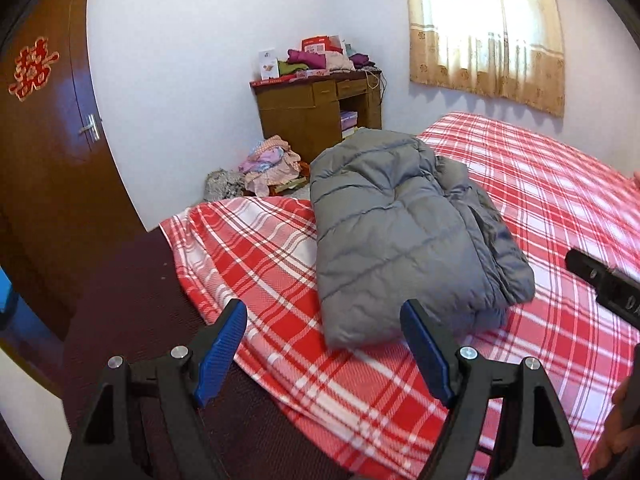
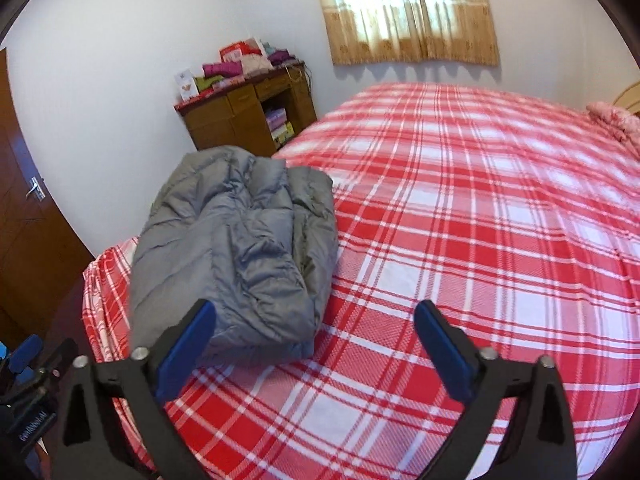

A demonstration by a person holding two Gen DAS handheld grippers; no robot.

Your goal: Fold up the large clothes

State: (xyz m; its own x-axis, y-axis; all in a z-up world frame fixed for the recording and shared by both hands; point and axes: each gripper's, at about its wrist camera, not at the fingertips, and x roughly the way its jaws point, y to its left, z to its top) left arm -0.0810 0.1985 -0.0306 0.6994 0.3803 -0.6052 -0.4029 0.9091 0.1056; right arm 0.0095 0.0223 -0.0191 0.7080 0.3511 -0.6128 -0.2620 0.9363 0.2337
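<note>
A grey quilted puffer jacket (image 1: 404,232) lies folded in a long bundle on the red and white plaid bed sheet (image 1: 560,200), near the bed's foot corner. It also shows in the right wrist view (image 2: 236,256). My left gripper (image 1: 324,320) is open and empty, held just short of the jacket's near end. My right gripper (image 2: 316,324) is open and empty, above the sheet (image 2: 480,220), with its left finger (image 2: 188,344) in front of the jacket's near end. The right gripper's black body (image 1: 604,284) shows at the right edge of the left wrist view.
A wooden desk (image 1: 316,116) piled with clothes and boxes stands by the far wall under a curtained window (image 1: 488,28). A heap of clothes (image 1: 268,164) lies on the floor beside it. A brown door (image 1: 44,140) is at left. A pink pillow (image 2: 616,124) lies at the bed's far right.
</note>
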